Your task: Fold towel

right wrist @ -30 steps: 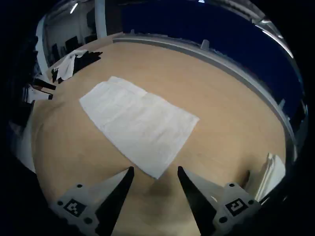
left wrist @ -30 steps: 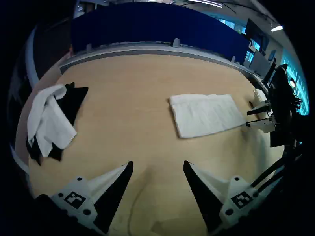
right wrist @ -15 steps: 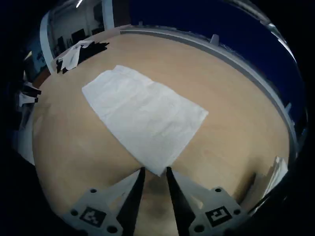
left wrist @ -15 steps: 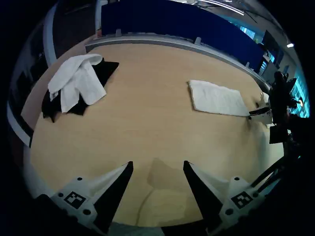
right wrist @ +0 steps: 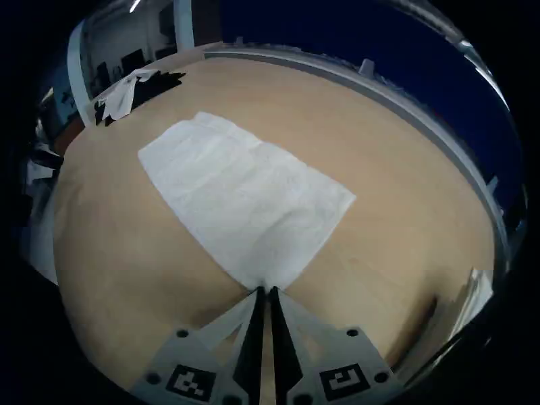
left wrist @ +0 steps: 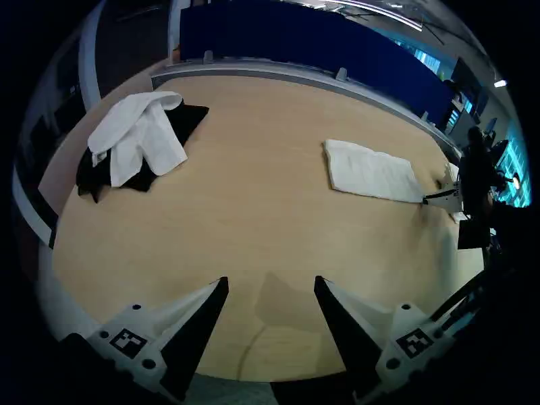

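Towel (right wrist: 243,196) on wooden table (right wrist: 405,209), blue partition (left wrist: 304,34) behind

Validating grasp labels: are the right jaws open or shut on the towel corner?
Shut on the white towel: the right gripper jaws meet over its near corner, cloth puckered there.

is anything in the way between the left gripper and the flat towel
Nothing visible. Bare table lies between the open left gripper and the towel. The pile of white and black cloths sits off to one side, clear of that path. The right gripper is shut on the towel's near corner.
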